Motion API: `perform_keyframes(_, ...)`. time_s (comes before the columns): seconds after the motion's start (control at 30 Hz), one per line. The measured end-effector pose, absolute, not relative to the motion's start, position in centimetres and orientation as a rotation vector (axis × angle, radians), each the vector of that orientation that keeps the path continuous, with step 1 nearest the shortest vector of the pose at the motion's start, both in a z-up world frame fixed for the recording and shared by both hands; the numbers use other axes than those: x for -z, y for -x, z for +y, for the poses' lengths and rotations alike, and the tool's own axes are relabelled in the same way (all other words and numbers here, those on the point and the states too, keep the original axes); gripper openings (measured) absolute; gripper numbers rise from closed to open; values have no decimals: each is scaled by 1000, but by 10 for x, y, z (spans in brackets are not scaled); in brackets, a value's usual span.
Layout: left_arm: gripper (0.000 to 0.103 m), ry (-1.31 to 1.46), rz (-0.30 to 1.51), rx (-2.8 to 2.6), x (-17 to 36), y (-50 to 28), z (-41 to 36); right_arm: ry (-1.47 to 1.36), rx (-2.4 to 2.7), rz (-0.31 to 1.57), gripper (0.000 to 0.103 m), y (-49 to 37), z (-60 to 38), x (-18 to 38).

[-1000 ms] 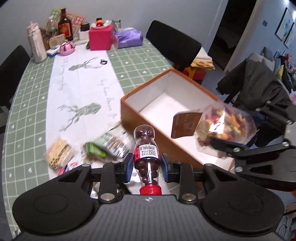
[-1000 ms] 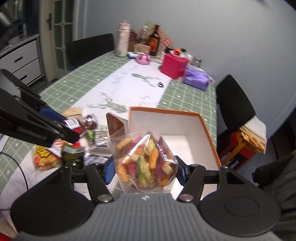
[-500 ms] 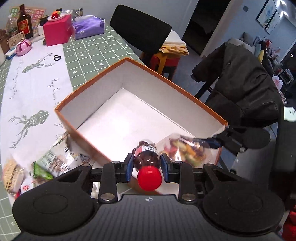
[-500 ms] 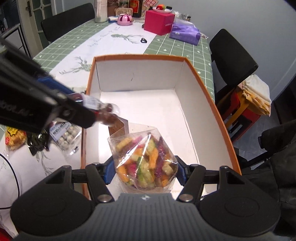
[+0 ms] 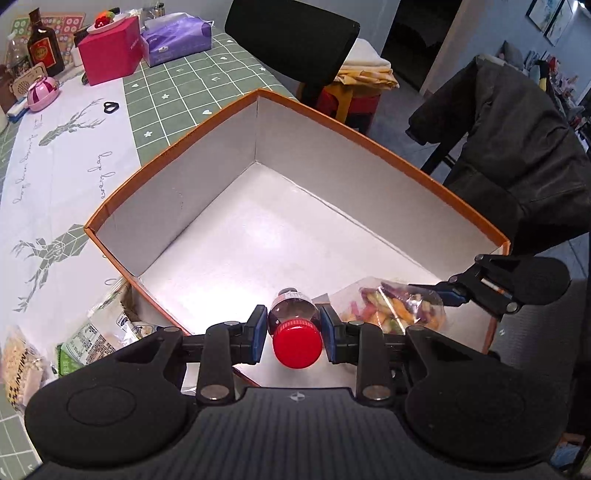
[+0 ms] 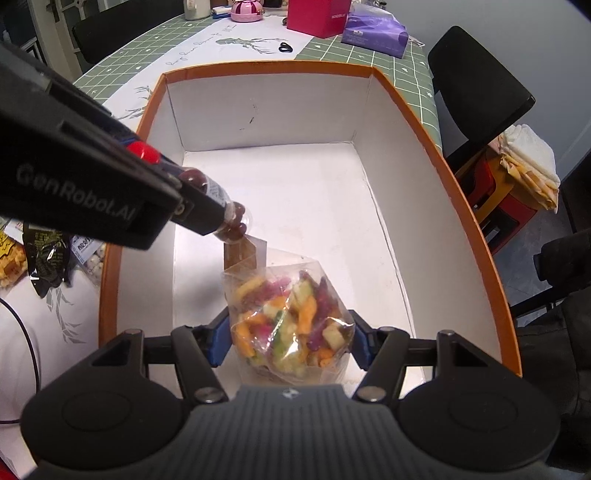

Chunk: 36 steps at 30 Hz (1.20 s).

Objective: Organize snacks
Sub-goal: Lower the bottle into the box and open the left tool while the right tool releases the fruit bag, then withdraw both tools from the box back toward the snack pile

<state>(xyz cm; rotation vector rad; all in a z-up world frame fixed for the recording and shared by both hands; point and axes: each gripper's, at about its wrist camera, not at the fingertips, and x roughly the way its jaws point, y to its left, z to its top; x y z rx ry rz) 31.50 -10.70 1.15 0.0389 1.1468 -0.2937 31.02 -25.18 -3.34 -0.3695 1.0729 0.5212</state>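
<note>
— Where are your hands right now?

— Both over the orange box (image 5: 177, 155) with the white inside. My left gripper (image 5: 293, 328) is clamped on a small bottle (image 5: 295, 317) with a red cap, pads pressing its sides just below the cap. The bottle points steeply down into the box, cap toward my camera. From the right wrist view I can see dark round sweets inside it (image 6: 231, 218), and its lower end hangs above the box floor, close to the brown card top of the bag.

— And the right one?

— My right gripper (image 6: 290, 339) is closed on a clear bag of mixed coloured snacks (image 6: 291, 317), one blue pad on each side of it. The bag is inside the box walls, at the near end. I cannot tell whether its bottom touches the floor of the box.

— Anything in the box besides those two?

— Only bare white floor shows around them.

— What lies outside?

— On the tabletop (image 5: 184, 85), left of the box, loose snack packets (image 5: 96, 336) lie just beside the orange wall. Farther back stand a pink box (image 5: 110, 55), a purple pack (image 5: 177, 37) and a dark glass bottle (image 5: 46, 48). A black chair (image 5: 295, 33) is behind the far edge.
</note>
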Motion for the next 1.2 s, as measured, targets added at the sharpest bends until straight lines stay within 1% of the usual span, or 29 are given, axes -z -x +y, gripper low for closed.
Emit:
perform_keyframes(0.17,34,-134,1177,261,-1,-316,-118,347,-513,1081,62,-309,-255,34)
perform_keyframes(0.3,34,-155,1186,255,4,-317,-119,375,-510,1079,63,-306,-253,33)
perform_keyframes(0.37,34,-161,1193,260,4,-316,-121,392,-511,1068,66,-306,-252,34)
perform_keyframes(0.43,35,-179,1196,263,4,-315,-123,388,-517,1058,73,-305,-252,31)
perform_keyframes(0.5,39,-190,1191,261,2,-314,-124,389,-513,1045,77,-303,-252,27)
perform_keyframes(0.53,45,-186,1187,264,0,-312,-124,392,-513,1042,82,-302,-251,26)
perform_keyframes(0.57,53,-182,1183,270,-1,-312,-124,397,-514,1039,84,-300,-251,24)
perform_keyframes(0.63,60,-180,1171,279,-6,-309,-124,408,-510,1029,86,-297,-250,22)
perform_keyframes(0.83,60,-184,1130,281,-29,-293,-118,397,-500,978,89,-284,-250,6)
perform_keyframes(1.0,60,-205,1091,255,-55,-269,-106,351,-477,901,89,-266,-254,-15)
perform_keyframes(1.2,61,-153,1011,250,-89,-227,-86,266,-498,787,89,-236,-251,-38)
